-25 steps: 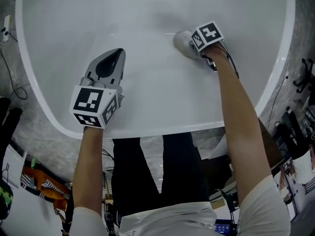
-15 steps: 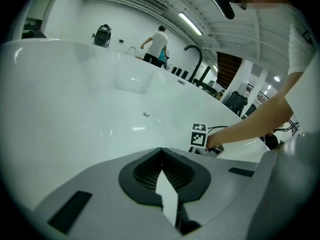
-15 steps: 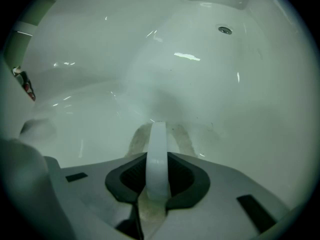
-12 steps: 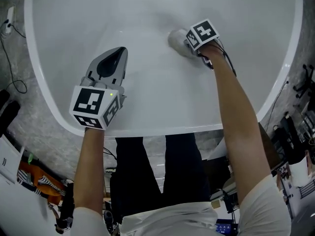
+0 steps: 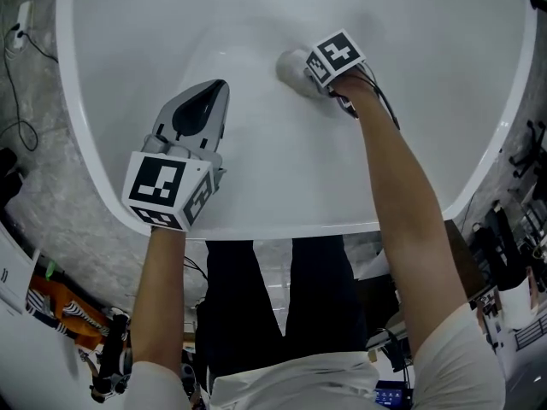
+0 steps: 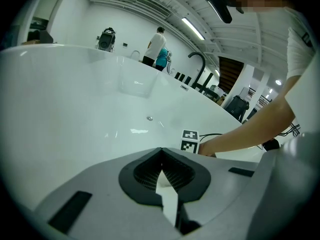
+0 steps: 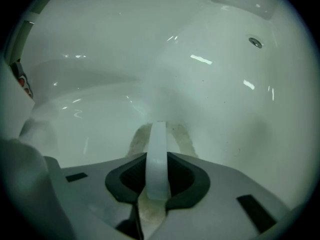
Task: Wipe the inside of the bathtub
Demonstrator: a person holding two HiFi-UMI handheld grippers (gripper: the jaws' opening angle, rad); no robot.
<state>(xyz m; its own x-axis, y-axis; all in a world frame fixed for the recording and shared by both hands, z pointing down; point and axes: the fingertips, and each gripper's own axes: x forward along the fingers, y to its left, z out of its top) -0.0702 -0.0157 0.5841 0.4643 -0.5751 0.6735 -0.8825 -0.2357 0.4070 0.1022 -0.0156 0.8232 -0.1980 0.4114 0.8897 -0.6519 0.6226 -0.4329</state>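
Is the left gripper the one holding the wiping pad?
No: the left gripper has its jaws shut on nothing, while the right gripper clamps the wiping pad inside the bathtub.

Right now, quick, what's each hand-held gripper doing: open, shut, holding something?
Left hand-held gripper: shut, nothing between its jaws.
Right hand-held gripper: shut on the wiping pad.
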